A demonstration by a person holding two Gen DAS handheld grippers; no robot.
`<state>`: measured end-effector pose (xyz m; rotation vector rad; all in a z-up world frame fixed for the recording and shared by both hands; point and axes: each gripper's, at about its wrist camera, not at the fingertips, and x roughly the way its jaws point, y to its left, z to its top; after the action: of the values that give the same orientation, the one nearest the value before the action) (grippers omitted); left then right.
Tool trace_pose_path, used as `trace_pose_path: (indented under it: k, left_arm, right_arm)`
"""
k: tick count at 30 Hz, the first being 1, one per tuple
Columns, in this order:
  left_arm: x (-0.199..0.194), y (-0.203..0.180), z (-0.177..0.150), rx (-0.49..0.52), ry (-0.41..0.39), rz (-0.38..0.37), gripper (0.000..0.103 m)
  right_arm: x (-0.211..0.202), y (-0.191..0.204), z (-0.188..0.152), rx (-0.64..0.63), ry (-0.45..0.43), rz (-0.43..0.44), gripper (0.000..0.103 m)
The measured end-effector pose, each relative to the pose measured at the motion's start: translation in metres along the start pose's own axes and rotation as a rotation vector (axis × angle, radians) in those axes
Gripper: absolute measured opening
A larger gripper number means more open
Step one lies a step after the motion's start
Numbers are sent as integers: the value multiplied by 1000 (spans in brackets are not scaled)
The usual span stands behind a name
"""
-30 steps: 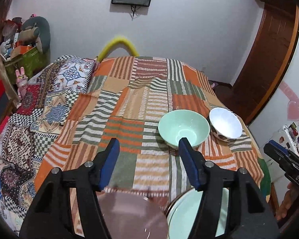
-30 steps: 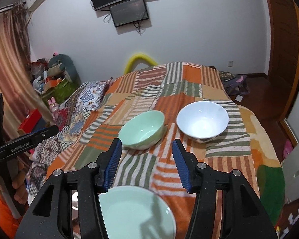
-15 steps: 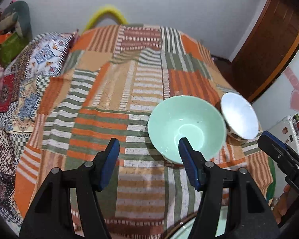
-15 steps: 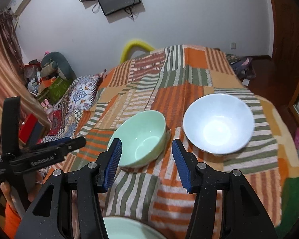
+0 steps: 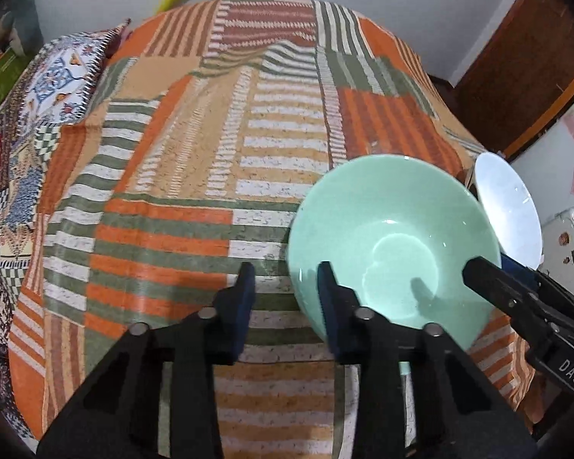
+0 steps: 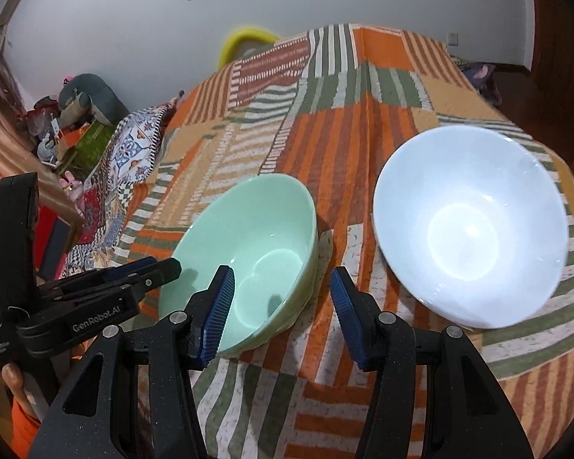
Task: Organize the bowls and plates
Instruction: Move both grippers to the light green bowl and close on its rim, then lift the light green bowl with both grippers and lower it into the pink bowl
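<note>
A mint-green bowl (image 5: 394,244) sits on the striped patchwork bedspread (image 5: 218,145), with a white bowl (image 5: 507,206) just to its right. My left gripper (image 5: 285,279) is open at the green bowl's near-left rim, its right finger over the rim. In the right wrist view the green bowl (image 6: 248,256) and white bowl (image 6: 470,225) stand side by side, apart. My right gripper (image 6: 281,287) is open, its left finger over the green bowl's near edge, its right finger between the two bowls.
The bed's right edge drops off beside the white bowl, with a wooden door (image 5: 516,61) beyond. A patterned pillow (image 5: 65,76) lies at the left. Clutter and toys (image 6: 76,122) stand by the far-left wall.
Both grippers have moved forward and down toward the bowls. The plates near the front edge have left view. The left gripper's fingers have narrowed somewhat.
</note>
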<state>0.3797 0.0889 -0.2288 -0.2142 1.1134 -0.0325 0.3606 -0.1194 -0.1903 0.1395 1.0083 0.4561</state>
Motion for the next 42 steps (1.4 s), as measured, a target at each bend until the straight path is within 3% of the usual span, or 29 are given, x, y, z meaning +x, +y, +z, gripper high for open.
trace_pose_path:
  k: [5, 15, 33, 42]
  left_arm:
    - [13, -9, 0, 41, 19, -6, 14]
    - [-1, -12, -7, 84, 0, 4, 14]
    - [-103, -18, -54, 72, -134, -41, 14]
    - [-148, -17, -96, 87, -181, -14, 14]
  right_arm:
    - [12, -2, 2, -9, 44, -5, 30]
    - [7, 5, -1, -37, 43, -35, 27]
    - [-65, 43, -24, -122, -78, -2, 27]
    - [-91, 62, -45, -161, -113, 21, 27]
